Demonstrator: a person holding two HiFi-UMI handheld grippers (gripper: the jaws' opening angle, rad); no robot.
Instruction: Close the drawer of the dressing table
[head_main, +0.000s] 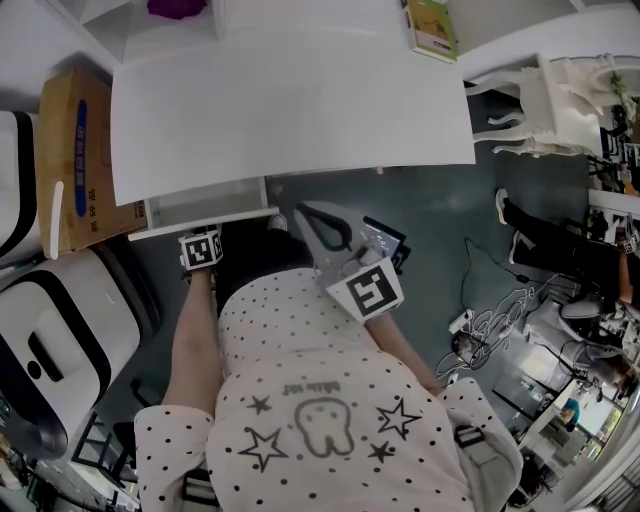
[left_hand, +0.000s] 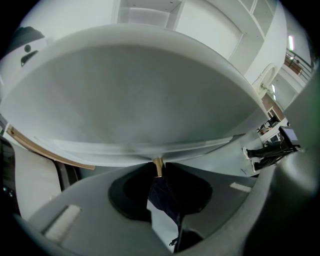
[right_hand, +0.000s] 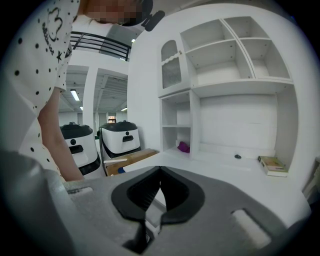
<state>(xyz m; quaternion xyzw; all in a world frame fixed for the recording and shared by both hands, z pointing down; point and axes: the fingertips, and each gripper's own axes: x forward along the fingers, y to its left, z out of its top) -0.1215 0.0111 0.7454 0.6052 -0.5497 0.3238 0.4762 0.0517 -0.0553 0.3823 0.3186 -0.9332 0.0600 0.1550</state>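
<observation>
The white dressing table (head_main: 290, 90) fills the upper head view. Its drawer (head_main: 232, 215) stands partly pulled out under the left front edge. My left gripper (head_main: 203, 235) points steeply down at the drawer front, with its marker cube just below. In the left gripper view the drawer front (left_hand: 135, 105) fills the frame, and a small brass knob (left_hand: 158, 167) sits pinched between the tips of my left gripper (left_hand: 158, 171). My right gripper (head_main: 312, 212) hangs near the table's front edge, right of the drawer, shut and empty (right_hand: 160, 171).
A cardboard box (head_main: 75, 150) and white-and-black machines (head_main: 60, 330) stand left of the table. A white chair (head_main: 560, 95) is at the right, with cables (head_main: 500, 305) on the floor. A book (head_main: 432, 25) lies on the table's back right.
</observation>
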